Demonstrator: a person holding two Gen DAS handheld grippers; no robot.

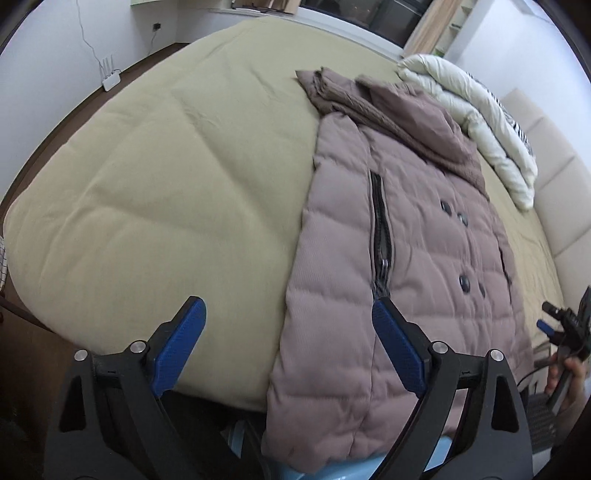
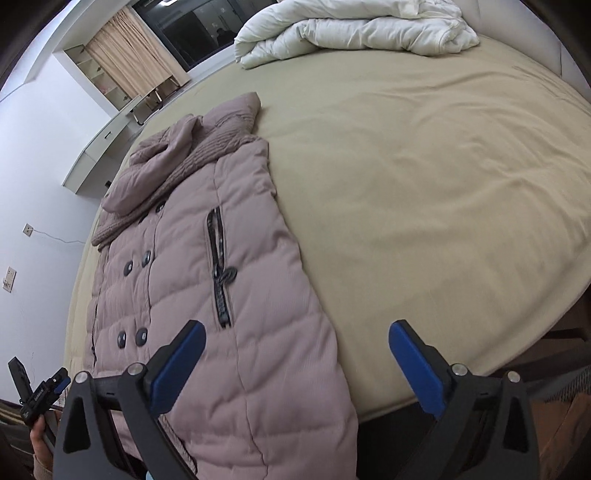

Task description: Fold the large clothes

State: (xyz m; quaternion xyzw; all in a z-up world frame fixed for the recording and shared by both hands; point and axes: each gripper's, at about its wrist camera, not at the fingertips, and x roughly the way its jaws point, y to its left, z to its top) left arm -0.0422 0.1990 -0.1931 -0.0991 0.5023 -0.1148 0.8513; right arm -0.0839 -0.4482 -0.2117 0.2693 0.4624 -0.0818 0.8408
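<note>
A mauve quilted puffer coat (image 1: 399, 258) lies flat on the bed, folded into a long narrow strip, its collar far from me and its hem hanging over the near edge. It has dark buttons and a black zip pocket. It also shows in the right wrist view (image 2: 207, 280). My left gripper (image 1: 290, 314) is open and empty above the coat's left edge near the hem. My right gripper (image 2: 297, 336) is open and empty above the coat's right edge near the hem. The right gripper shows at the far right of the left wrist view (image 1: 565, 325).
The coat lies on a bed with an olive-tan sheet (image 1: 166, 184). A rumpled white duvet (image 2: 354, 29) lies at the head of the bed beside a padded headboard (image 1: 554, 192). A white router (image 1: 110, 79) sits on the dark floor by the wall.
</note>
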